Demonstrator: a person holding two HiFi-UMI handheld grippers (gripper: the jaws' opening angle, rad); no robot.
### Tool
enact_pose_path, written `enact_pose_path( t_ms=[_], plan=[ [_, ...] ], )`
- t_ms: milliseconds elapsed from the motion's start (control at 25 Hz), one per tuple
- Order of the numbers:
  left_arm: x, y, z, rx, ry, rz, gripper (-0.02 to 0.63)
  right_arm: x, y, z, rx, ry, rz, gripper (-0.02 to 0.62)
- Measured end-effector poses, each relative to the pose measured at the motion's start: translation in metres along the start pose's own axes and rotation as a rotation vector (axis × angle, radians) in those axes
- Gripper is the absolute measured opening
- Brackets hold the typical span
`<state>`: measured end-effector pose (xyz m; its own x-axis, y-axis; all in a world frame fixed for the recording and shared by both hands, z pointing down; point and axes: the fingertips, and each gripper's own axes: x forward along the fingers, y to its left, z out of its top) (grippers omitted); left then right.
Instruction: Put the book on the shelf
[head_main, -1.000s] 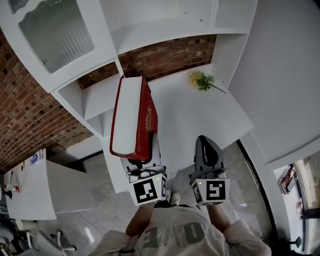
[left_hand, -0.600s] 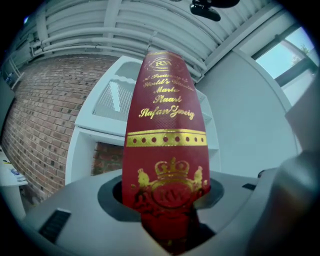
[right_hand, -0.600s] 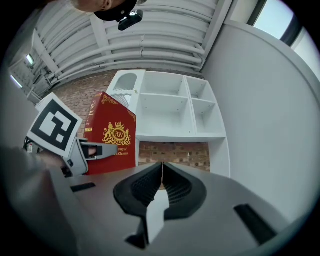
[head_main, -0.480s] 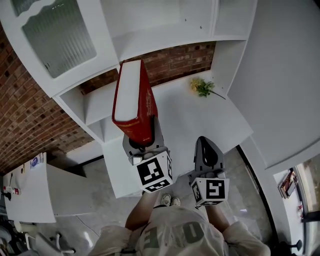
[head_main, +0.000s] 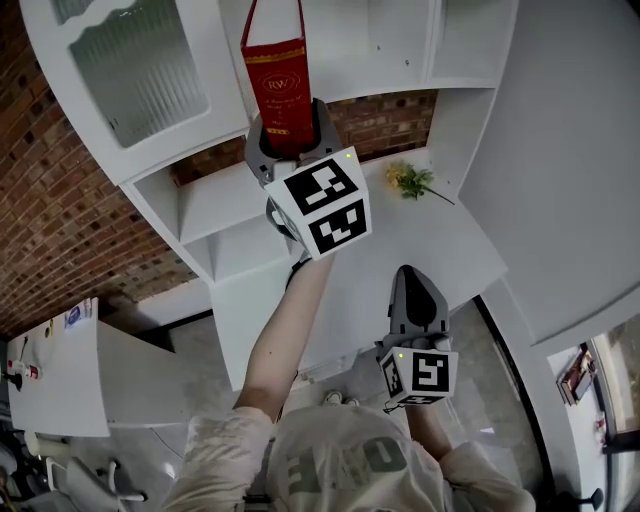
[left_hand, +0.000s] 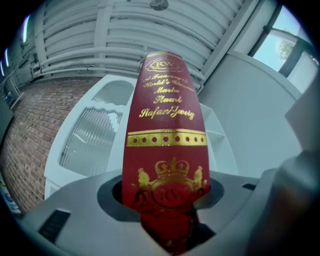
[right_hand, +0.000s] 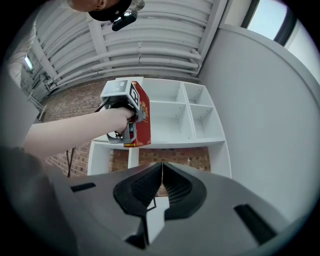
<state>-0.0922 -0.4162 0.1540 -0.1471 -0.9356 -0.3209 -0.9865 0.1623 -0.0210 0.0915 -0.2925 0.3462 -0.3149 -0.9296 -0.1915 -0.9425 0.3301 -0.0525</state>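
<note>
Your left gripper (head_main: 288, 150) is clamped on the lower end of the red book (head_main: 274, 70). It holds the book upright, spine toward you, at 12 o'clock before the white shelf (head_main: 370, 40). Gripping low probably leaves the top free to enter a compartment first. Your right gripper (head_main: 413, 300), jaws pressed together on nothing, hangs at 5 o'clock, clear of the lift. Whether the book touches the ledge yet can't be told.
</note>
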Motion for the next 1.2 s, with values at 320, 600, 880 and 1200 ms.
enact_pose_path(
  t_ms=[320, 600, 880, 1200],
  plan=[
    [0.058, 0.014, 0.026, 0.077, 0.024, 0.112, 0.249, -0.005, -0.018, 0.001, 0.020, -0.008, -0.055, 0.017],
    [0.095, 0.026, 0.015, 0.037, 0.088, 0.169, 0.249, -0.006, -0.031, -0.001, 0.021, -0.003, -0.091, 0.017],
    [0.136, 0.027, 0.008, 0.047, 0.154, 0.191, 0.249, 0.007, -0.039, -0.005, 0.034, -0.010, -0.101, 0.017],
    [0.180, 0.040, -0.006, 0.037, 0.210, 0.226, 0.249, 0.034, -0.048, -0.008, 0.036, -0.024, -0.103, 0.017]
  ],
)
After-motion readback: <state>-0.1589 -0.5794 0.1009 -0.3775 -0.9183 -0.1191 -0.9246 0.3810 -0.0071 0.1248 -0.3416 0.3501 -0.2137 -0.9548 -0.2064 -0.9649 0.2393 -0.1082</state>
